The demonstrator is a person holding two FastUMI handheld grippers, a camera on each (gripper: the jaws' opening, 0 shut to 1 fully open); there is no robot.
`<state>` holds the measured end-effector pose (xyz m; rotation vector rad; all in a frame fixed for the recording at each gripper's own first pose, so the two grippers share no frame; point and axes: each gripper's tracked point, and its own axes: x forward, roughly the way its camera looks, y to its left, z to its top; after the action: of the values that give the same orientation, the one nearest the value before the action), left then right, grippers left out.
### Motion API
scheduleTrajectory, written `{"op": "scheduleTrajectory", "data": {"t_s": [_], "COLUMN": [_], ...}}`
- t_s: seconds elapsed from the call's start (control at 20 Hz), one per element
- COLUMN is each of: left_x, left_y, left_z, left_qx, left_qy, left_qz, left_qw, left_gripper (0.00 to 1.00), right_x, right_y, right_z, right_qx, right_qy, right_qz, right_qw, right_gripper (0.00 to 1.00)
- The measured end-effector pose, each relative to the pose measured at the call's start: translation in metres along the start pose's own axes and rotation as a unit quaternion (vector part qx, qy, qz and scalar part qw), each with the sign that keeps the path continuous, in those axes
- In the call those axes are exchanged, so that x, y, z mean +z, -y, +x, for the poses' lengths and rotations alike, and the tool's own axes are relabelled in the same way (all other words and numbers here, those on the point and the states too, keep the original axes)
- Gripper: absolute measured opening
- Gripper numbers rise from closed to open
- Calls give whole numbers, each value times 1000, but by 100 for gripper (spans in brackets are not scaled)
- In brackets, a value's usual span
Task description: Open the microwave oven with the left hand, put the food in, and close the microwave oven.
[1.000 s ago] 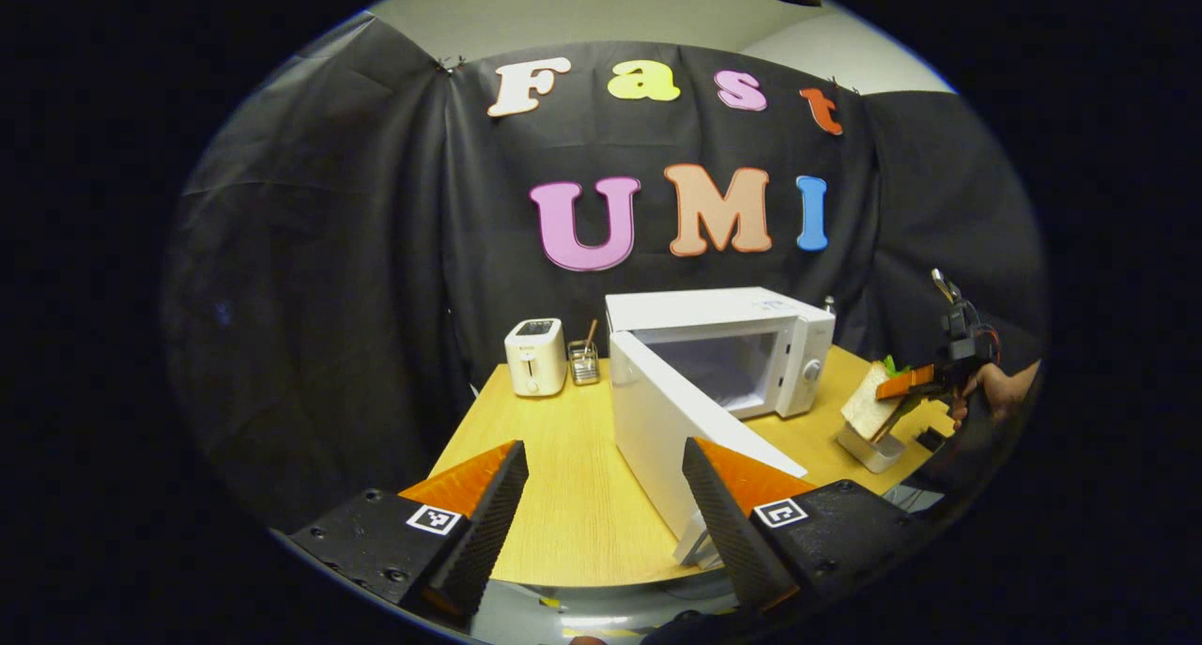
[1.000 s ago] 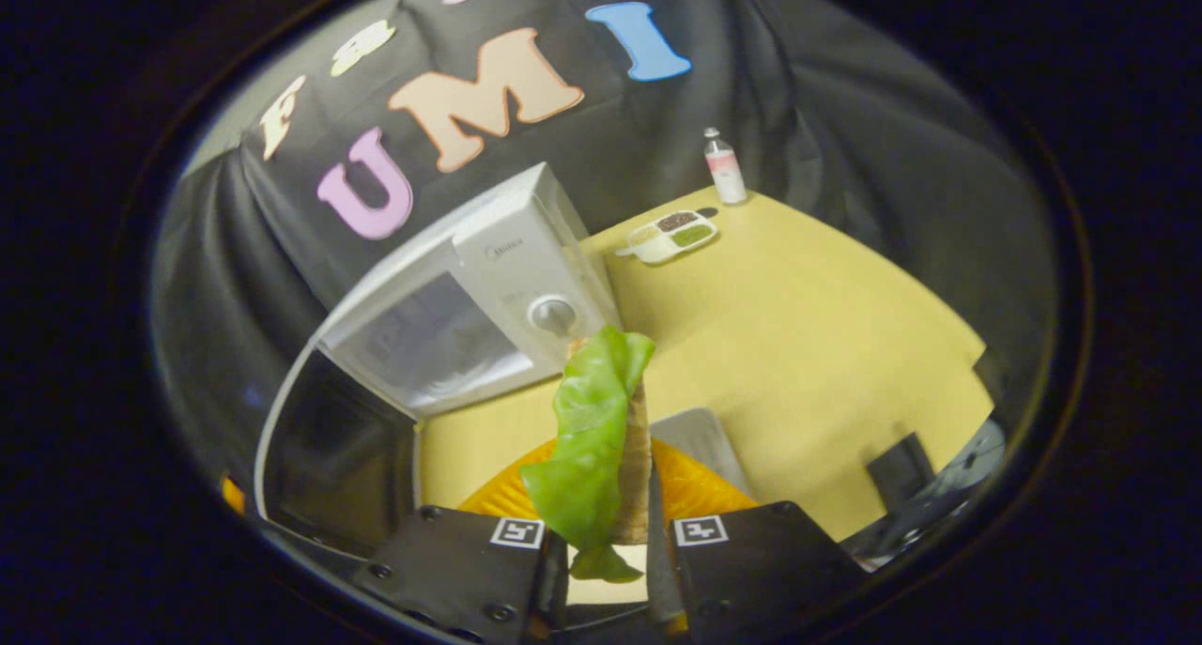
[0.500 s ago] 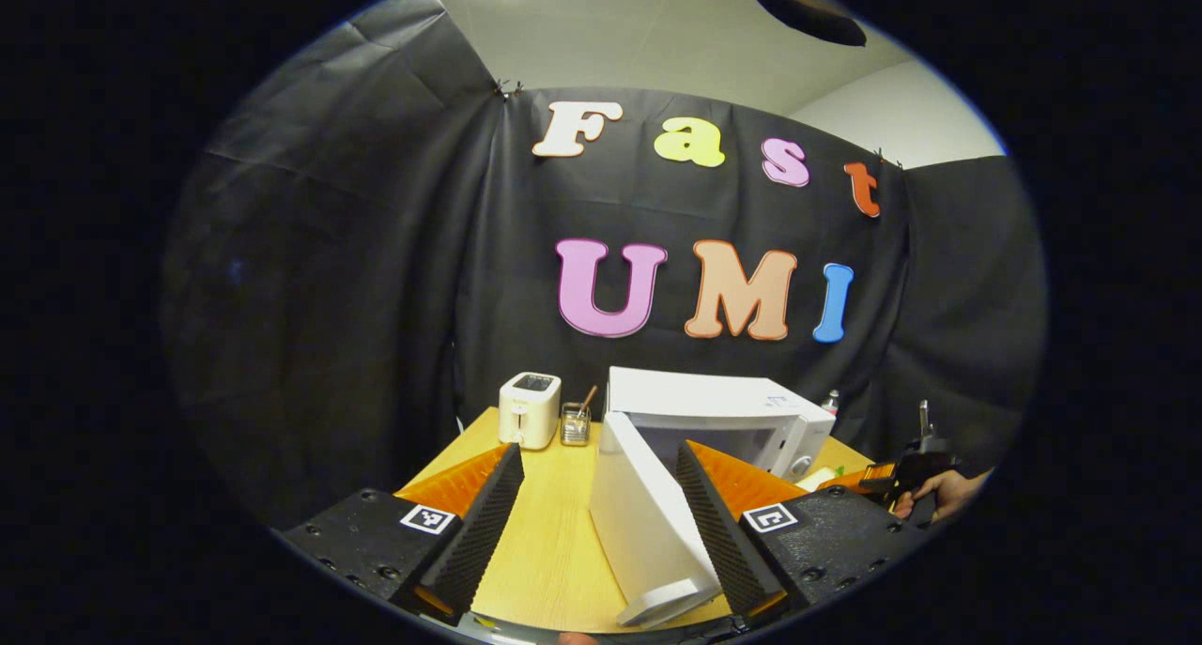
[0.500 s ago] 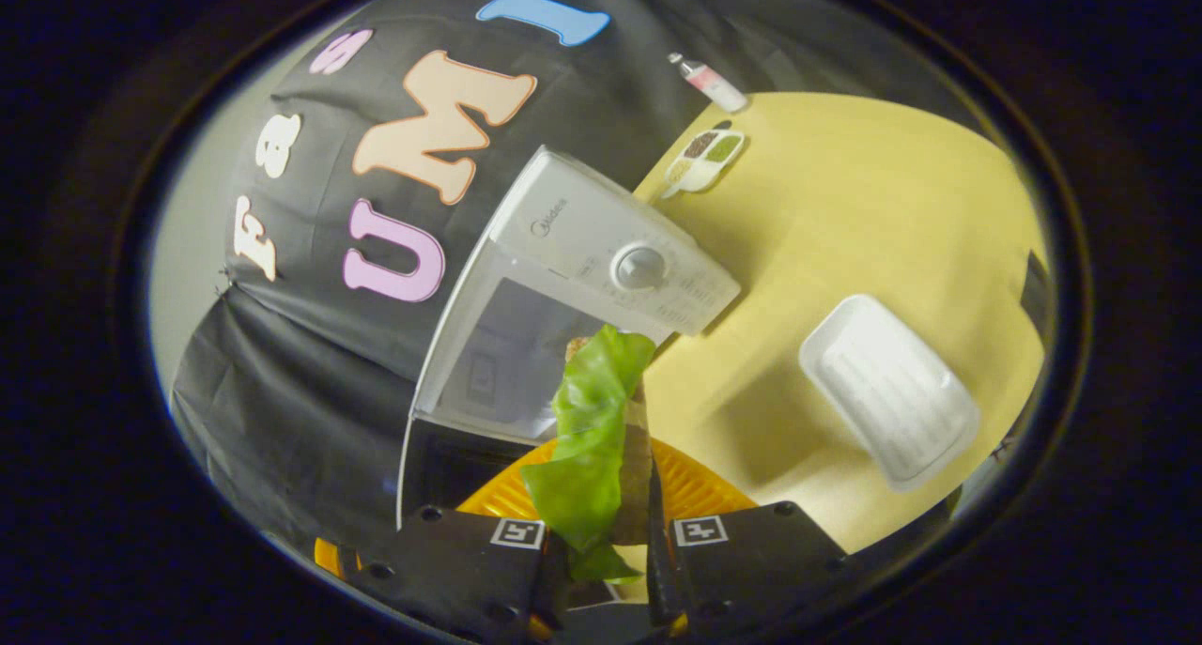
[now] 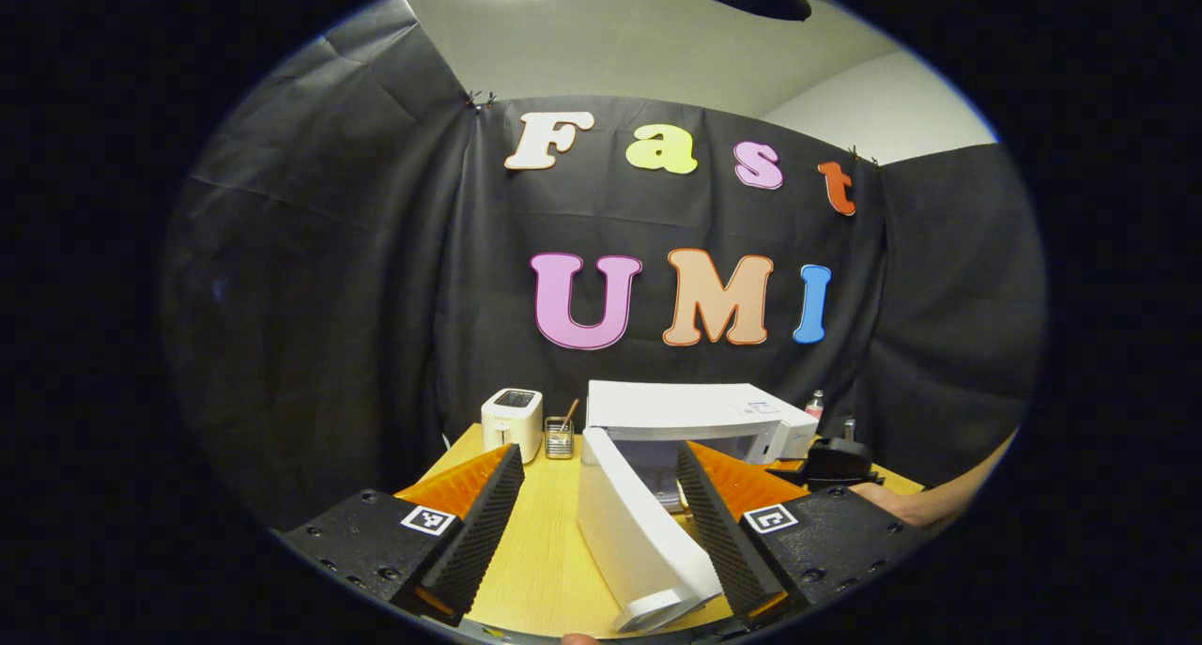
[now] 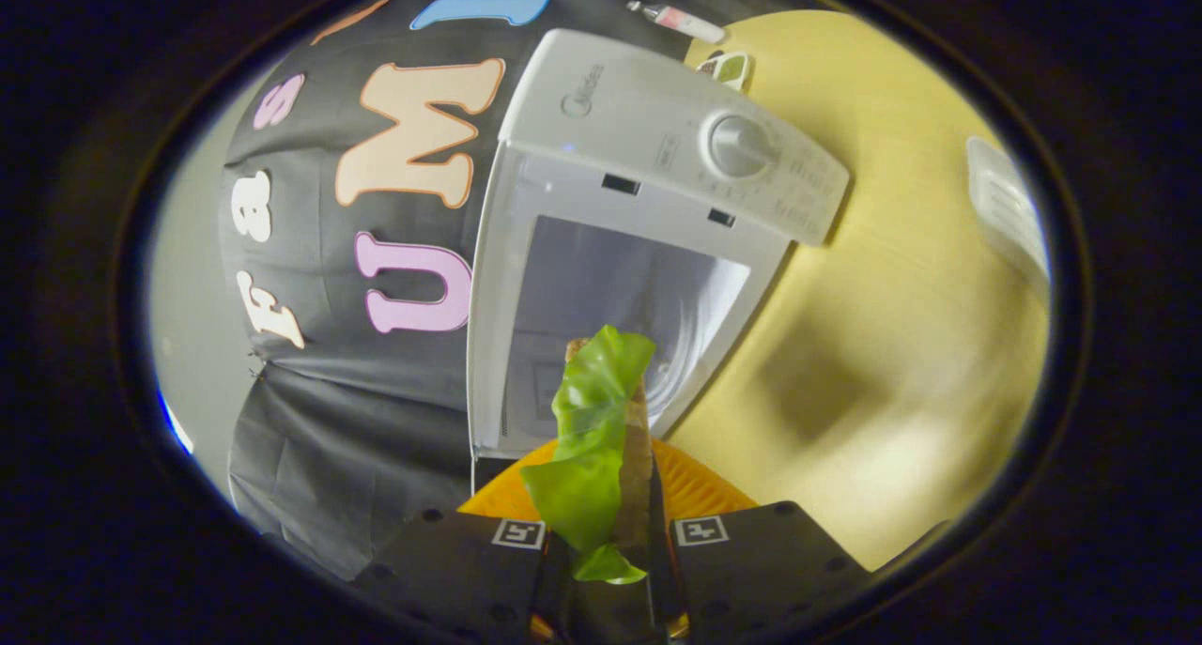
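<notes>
The white microwave (image 5: 690, 418) stands on the wooden table (image 5: 545, 556) with its door (image 5: 631, 544) swung wide open toward me. My left gripper (image 5: 596, 532) is open, and the door's free edge lies between its fingers without being pinched. In the right gripper view the microwave (image 6: 657, 147) looks tilted and close, its empty cavity (image 6: 610, 321) straight ahead. My right gripper (image 6: 606, 556) is shut on a sandwich (image 6: 601, 438) with green lettuce, held just in front of the opening. The right gripper (image 5: 831, 462) and a forearm (image 5: 948, 499) appear beside the microwave's front in the left gripper view.
A white toaster (image 5: 512, 422) and a small jar with a stick (image 5: 561, 436) stand left of the microwave. A white tray (image 6: 1009, 213) lies on the table to the right, with a bottle (image 6: 678, 23) and a divided dish (image 6: 728, 66) at the far edge.
My right gripper carried the sandwich from above the tray up to the open cavity, rolling as it went. The left gripper drew back and tilted up, staying open by the door.
</notes>
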<state>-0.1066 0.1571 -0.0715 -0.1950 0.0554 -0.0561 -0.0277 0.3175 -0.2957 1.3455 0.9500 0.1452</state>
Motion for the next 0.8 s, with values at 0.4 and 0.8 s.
{"op": "scheduleTrajectory", "data": {"t_s": [0.4,0.8], "left_x": [-23,-47], "left_y": [-14,-34], "left_z": [-15,-38], "left_qx": [10,44], "left_qy": [-42,-86], "left_qz": [-8,-19], "left_qw": [999,995], "left_gripper": [94,96], "right_x": [23,42], "right_y": [-3,5], "right_z": [78,134], "right_qx": [-4,-27], "right_qy": [98,177], "right_qz": [63,66], "right_qw": [993,982], "right_gripper": [35,35]}}
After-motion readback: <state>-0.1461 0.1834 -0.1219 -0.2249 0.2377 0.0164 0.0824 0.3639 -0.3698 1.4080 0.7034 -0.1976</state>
